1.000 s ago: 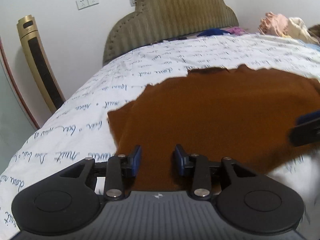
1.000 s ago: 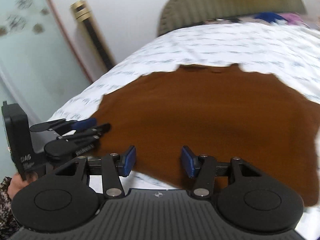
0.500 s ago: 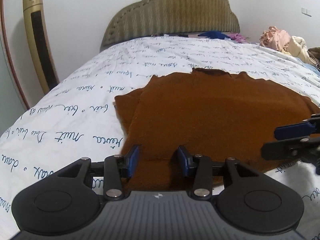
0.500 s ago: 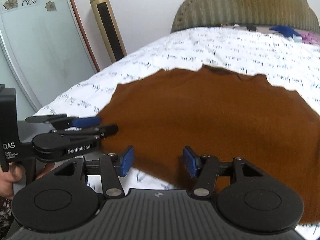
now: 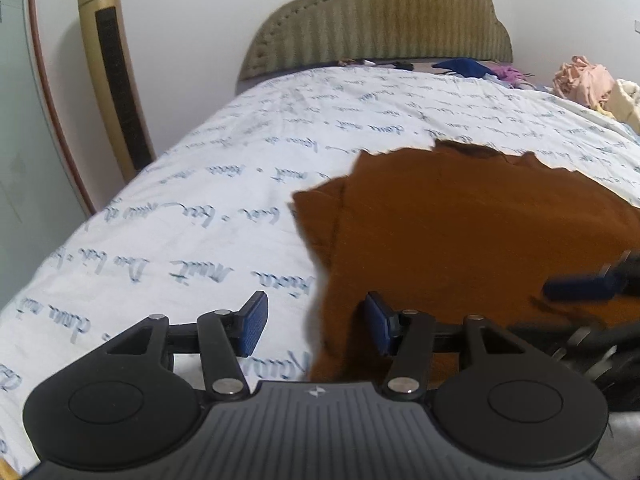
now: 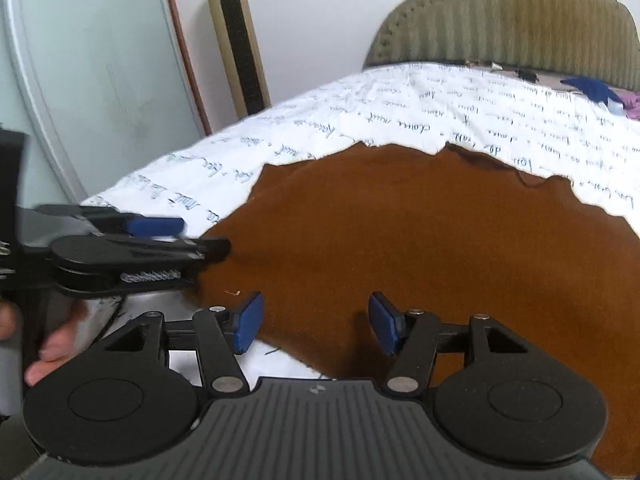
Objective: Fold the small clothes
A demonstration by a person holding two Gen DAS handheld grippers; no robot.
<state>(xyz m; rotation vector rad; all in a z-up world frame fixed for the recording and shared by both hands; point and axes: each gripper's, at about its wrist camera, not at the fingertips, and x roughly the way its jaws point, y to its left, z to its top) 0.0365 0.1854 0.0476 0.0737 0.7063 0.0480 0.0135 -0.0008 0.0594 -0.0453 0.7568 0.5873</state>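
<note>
The left gripper has let go: a second ago its blue pads were closed in on the near hem of the flat rust-brown knit garment, and now its jaws stand spread, with only the left edge of the cloth lying between them and nothing pinched. The right gripper is likewise released, its jaws wide apart over the near hem, much as they were before. The garment lies spread on the white bed sheet printed with blue cursive script, straight ahead of both grippers; a narrow flap, perhaps a sleeve, lies folded in along its left side, ahead of the left gripper. I read this as one fold just laid down and released, so the next step would be a fresh grasp for the next fold.

The script on the sheet is too loose to read with confidence. Lettering on the left gripper's side, seen from the right wrist, is blurred; earlier it read "GenRobot.AI"
</note>
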